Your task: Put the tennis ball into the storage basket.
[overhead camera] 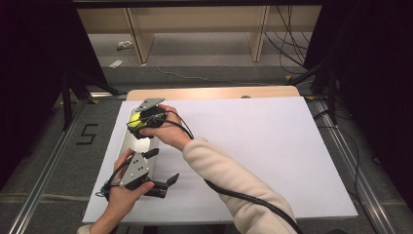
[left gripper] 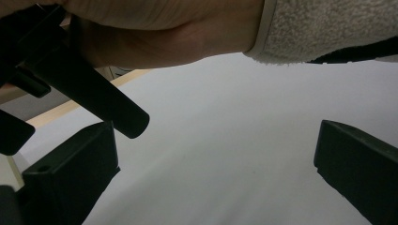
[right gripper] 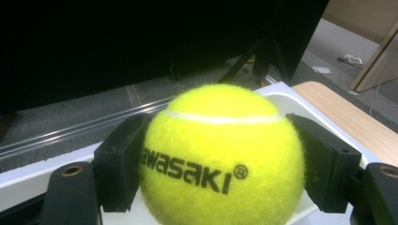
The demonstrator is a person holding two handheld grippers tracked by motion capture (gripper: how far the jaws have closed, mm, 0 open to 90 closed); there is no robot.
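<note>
Right gripper (right gripper: 220,154) clamps tennis ball (right gripper: 220,159) between jaws, over white tray (overhead camera: 127,141) at table's left edge; grasp done, transfer or placing left; left gripper (overhead camera: 165,184) idle nearby, jaws wide, nothing held

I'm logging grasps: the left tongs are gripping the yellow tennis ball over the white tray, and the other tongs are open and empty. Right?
Not quite: the right tongs grip the fuzzy yellow tennis ball over the white tray, as the right gripper view shows. The left tongs are open and empty.
</note>
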